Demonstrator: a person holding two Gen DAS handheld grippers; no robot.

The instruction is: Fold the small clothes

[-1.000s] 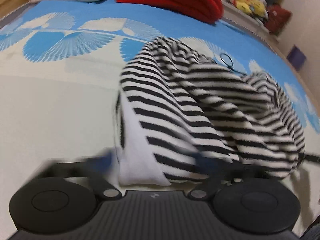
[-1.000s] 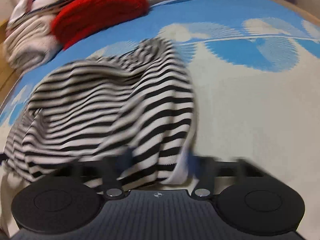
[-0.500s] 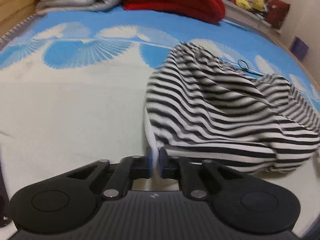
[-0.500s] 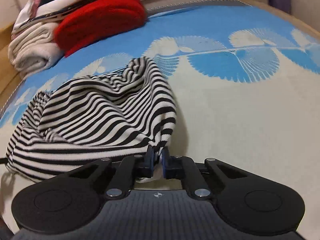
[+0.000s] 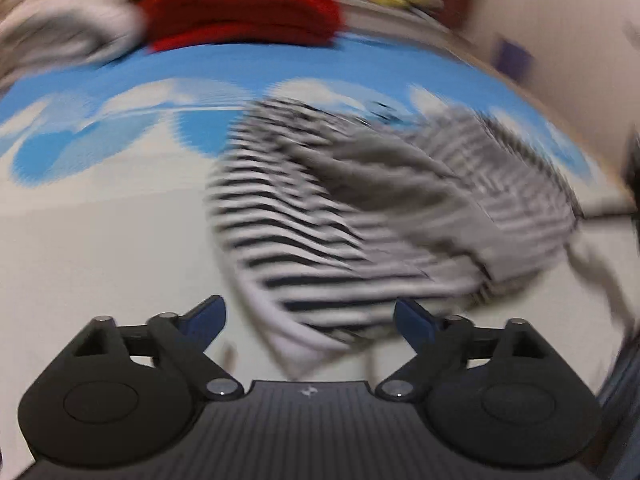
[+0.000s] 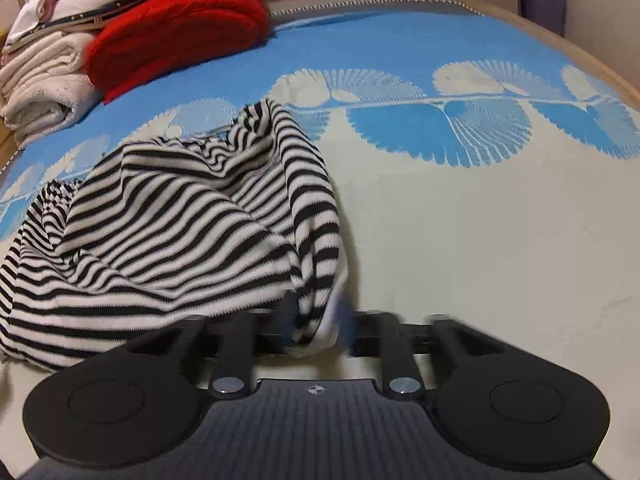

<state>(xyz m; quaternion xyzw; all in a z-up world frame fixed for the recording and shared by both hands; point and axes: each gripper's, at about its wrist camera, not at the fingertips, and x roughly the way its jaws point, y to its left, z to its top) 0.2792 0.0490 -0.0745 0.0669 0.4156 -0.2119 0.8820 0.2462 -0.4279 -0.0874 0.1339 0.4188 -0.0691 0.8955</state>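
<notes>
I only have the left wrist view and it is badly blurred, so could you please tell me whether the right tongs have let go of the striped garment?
Observer: The right tongs are opening, with the striped garment's white hem hanging between the fingers.
Operator: Thank you. My left tongs look wide open with the hem lying loose between them. What does the garment look like from your side?
Observer: It lies in a rumpled heap on the bedspread, not folded flat.
Operator: Is anything stacked beside the red blanket?
Observer: Yes, folded white towels, with more clothes piled on top.
</notes>
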